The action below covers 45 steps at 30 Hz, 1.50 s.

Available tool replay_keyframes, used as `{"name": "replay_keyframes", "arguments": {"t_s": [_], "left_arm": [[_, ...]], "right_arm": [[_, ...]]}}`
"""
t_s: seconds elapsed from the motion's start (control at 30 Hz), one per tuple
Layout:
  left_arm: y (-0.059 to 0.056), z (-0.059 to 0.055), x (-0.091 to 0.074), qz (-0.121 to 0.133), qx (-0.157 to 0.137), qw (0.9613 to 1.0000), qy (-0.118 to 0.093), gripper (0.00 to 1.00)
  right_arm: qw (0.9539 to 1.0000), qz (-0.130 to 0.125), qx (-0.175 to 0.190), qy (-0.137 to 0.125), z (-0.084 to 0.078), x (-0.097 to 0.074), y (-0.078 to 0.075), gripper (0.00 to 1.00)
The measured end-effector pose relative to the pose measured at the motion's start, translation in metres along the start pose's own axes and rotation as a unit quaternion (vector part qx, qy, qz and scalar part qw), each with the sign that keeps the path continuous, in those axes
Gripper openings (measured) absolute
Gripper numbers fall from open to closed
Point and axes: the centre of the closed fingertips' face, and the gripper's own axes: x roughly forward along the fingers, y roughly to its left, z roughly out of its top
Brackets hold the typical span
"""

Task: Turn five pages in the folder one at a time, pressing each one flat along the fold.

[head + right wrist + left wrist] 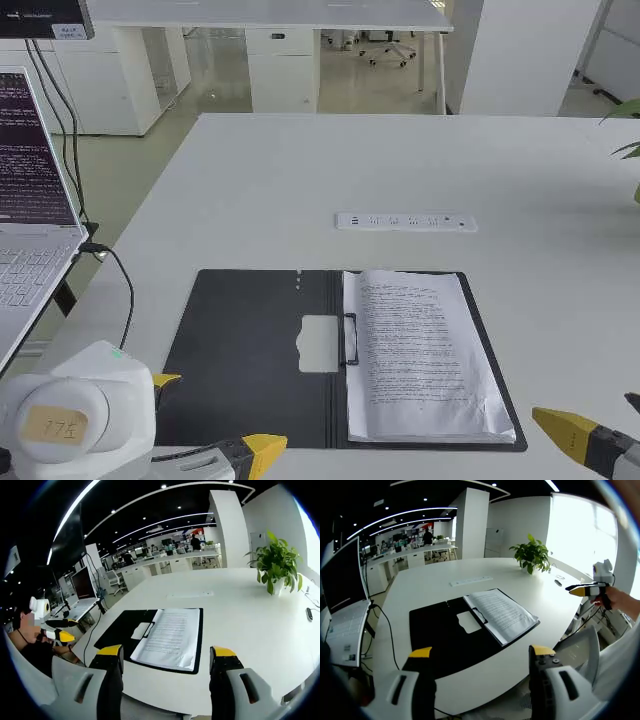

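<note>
Folder open flat on the counter, page stack clipped on its right half; left gripper and right gripper off its near corners, fingers wide and empty, likely staged for a page turn.

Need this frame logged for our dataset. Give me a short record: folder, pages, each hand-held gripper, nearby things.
folder: black, lying open on the white table
pages: flat stack on the right half, beside the clip
left hand-held gripper: open, holding nothing, short of the folder
right hand-held gripper: open, holding nothing
nearby: power strip beyond the folder; laptop at left; plant
</note>
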Motion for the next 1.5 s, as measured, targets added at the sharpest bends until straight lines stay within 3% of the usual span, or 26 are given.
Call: {"name": "replay_keyframes", "arguments": {"t_s": [0.47, 0.73, 1.17, 1.5], "left_arm": [[-0.005, 0.004, 0.002, -0.008, 0.010, 0.9999, -0.003, 0.75], [-0.003, 0.007, 0.001, -0.004, 0.010, 0.9999, -0.011, 0.75], [-0.002, -0.001, 0.001, -0.001, -0.004, 1.0000, -0.006, 0.75], [-0.001, -0.007, 0.010, -0.002, -0.002, 1.0000, 0.000, 0.75]], "right_arm": [[0.9997, -0.017, 0.013, -0.011, -0.003, -0.012, -0.008, 0.68], [0.9997, -0.015, 0.013, -0.013, -0.004, -0.012, -0.005, 0.68], [0.9999, -0.009, 0.010, -0.006, -0.006, -0.007, -0.002, 0.67], [0.9998, -0.003, 0.016, -0.007, -0.012, -0.003, -0.004, 0.67]]}}
